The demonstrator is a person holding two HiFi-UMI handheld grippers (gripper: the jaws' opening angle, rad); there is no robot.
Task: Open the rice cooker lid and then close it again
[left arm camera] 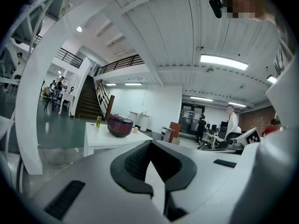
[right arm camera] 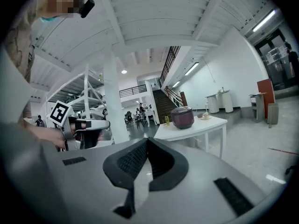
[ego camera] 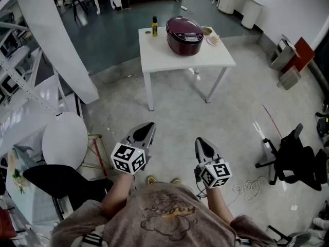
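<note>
Progress is nil: we stand well apart from the closed rice cooker [ego camera: 185,35], with the jaws of the left gripper [ego camera: 148,126] and right gripper [ego camera: 201,142] pressed together, empty.

Maroon rice cooker [ego camera: 185,35], lid shut, upright at far side of white table [ego camera: 154,58].

Ahead of me white table [ego camera: 154,55] on grey speckled floor [ego camera: 180,122]; white column [ego camera: 56,40] at my left, black chair [ego camera: 295,161] right; staircase [left arm camera: 86,104] behind; ceiling strip lights [left arm camera: 223,62] on.
</note>
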